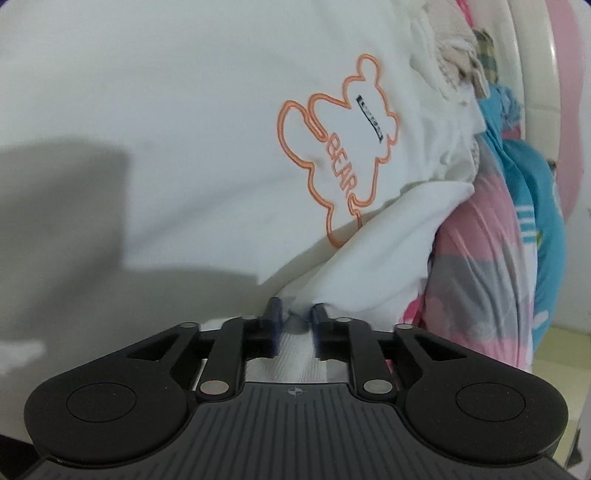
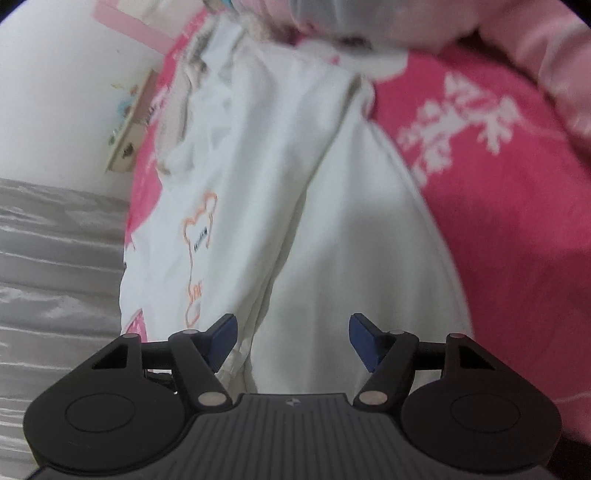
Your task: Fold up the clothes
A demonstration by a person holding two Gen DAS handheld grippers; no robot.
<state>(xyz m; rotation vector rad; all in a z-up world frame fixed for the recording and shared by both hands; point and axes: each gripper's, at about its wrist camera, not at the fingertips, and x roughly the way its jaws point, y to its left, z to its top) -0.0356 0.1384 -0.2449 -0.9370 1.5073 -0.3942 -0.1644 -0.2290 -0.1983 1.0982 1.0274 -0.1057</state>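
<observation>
A white T-shirt (image 1: 192,122) with an orange bear outline and the word BEAR (image 1: 341,155) fills the left wrist view. My left gripper (image 1: 297,314) is shut on a bunched edge of this shirt, with a fold of white cloth rising from between the fingers. In the right wrist view the same white T-shirt (image 2: 332,206) lies spread lengthwise on a pink printed bed cover (image 2: 498,177). My right gripper (image 2: 293,334) hovers open just above the shirt's near end, nothing between its blue pads.
A heap of other clothes, pink-grey (image 1: 476,258) and blue (image 1: 535,192), lies right of the shirt. A pale wall (image 2: 55,92) and grey satin fabric (image 2: 55,266) border the bed on the left. More pink cloth (image 2: 406,22) lies at the far end.
</observation>
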